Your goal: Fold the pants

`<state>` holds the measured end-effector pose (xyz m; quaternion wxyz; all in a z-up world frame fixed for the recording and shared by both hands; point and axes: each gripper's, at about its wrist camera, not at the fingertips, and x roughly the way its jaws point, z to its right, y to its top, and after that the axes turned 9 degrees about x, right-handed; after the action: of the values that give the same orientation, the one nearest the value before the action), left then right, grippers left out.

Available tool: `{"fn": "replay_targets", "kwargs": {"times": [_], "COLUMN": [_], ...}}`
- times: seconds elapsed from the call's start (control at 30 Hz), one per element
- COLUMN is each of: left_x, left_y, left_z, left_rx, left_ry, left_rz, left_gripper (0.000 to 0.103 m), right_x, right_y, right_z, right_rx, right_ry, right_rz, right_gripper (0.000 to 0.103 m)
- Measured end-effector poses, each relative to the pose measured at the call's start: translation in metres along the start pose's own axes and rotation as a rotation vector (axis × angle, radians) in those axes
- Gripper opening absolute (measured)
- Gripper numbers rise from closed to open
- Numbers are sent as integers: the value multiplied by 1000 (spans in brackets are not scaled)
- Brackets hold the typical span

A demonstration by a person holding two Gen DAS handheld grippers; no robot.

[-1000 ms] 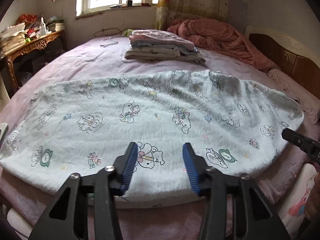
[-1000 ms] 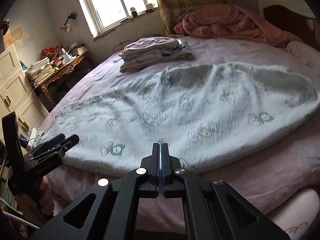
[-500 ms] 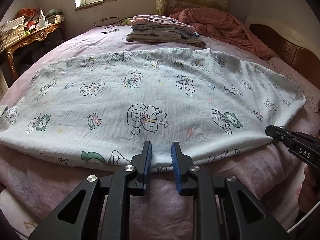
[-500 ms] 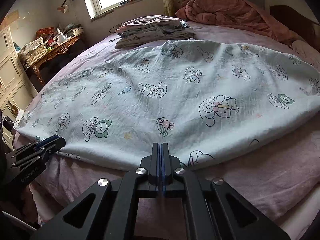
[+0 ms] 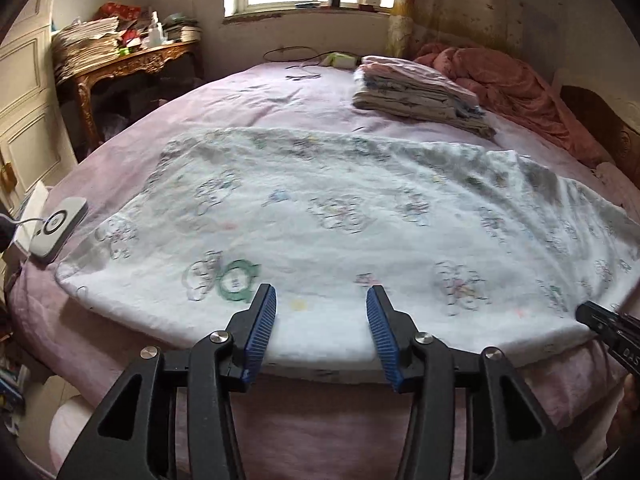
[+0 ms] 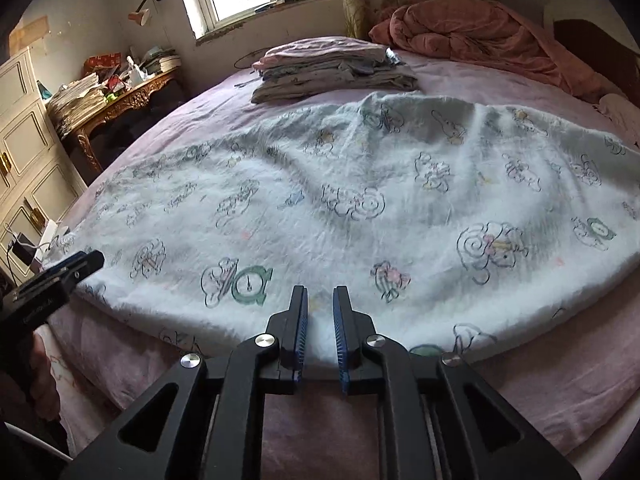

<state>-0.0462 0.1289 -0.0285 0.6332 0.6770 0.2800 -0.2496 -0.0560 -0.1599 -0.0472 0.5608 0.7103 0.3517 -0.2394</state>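
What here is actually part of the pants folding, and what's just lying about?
In the job: white cartoon-print cotton pants; left gripper, jaws opening; right gripper, jaws opening.

Lying about: stack of folded clothes; crumpled pink quilt; white charger puck.

The pants [image 6: 360,200] before me are white, printed with outlined cartoon animals and green clocks. They lie on a pale pink bed [image 6: 560,368]. My jaws are black with blue ribbed pads [image 5: 262,322].

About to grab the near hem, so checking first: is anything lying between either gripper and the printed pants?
Nothing visible. The left gripper and right gripper, both opening, hang over the pants' bare near edge.
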Motion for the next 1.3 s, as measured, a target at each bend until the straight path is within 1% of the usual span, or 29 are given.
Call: {"fn": "replay_targets", "kwargs": {"times": [0.07,0.1,0.13,0.2,0.23,0.27,0.33,0.37,0.4,0.43,0.47,0.53,0.6,0.63,0.67,0.7,0.73,0.77,0.8,0.9,0.93,1.0,1.03,1.07,1.17,1.3], "left_x": [9,11,8,-7,-15,-21,-20,-14,-3,8,22,47,72,85,94,103,112,119,125,136,138,140,135,129,104,77], "left_y": [-3,-1,7,29,43,58,88,101,113,121,127,131,128,124,119,116,113,112,112,112,111,110,110,112,118,121], "left_z": [-18,-24,-32,-47,-56,-65,-82,-92,-105,-121,-137,-170,-199,-213,-225,-233,-237,-239,-239,-234,-235,-232,-230,-226,-207,-173], "left_rx": [-5,7,34,67,69,68,82,84,62,21,-34,-161,-276,-342,-400,-448,-485,-496,-491,-473,-479,-470,-461,-438,-321,-211], "left_ry": [16,22,42,111,122,123,135,151,159,141,106,18,-55,-77,-112,-163,-211,-236,-248,-254,-277,-347,-366,-358,-303,-300], "left_rz": [-37,-39,-23,42,77,105,122,111,95,69,36,1,-17,-30,-38,-44,-59,-70,-78,-92,-87,-68,-37,-13,63,101], "left_gripper": [46,46,46,46,52,62,73,74,74,74,74,73,68,59,57,57,57,57,57,57,44,3,0,0,0,0], "right_x": [-2,-5,-9,-19,-26,-30,-34,-34,-34,-32,-29,-21,-16,-13,-10,-8,-4,1,6,15,17,20,21,22,26,32], "right_y": [-5,-3,1,11,20,27,45,55,63,74,85,103,113,116,118,118,117,117,116,113,113,114,114,114,114,112], "right_z": [-4,-5,-6,-6,-7,-9,-15,-17,-17,-18,-19,-24,-30,-34,-38,-42,-46,-51,-54,-59,-60,-60,-61,-61,-61,-62], "right_rx": [-29,-31,-23,3,9,1,-29,-33,-31,-25,-18,-12,-12,-14,-16,-20,-27,-39,-48,-58,-57,-54,-55,-56,-56,-56], "right_ry": [-21,-16,14,89,113,112,45,10,-4,-13,-22,-33,-35,-22,-12,-5,-2,0,0,-7,-9,-8,-7,-8,-13,-8], "right_rz": [8,-3,-14,-12,11,35,99,126,143,155,154,152,145,137,132,127,121,110,100,76,72,65,62,61,56,39], "right_gripper": [13,13,13,13,13,13,14,14,14,14,14,14,14,14,14,14,14,14,14,14,14,14,14,14,14,14]}}
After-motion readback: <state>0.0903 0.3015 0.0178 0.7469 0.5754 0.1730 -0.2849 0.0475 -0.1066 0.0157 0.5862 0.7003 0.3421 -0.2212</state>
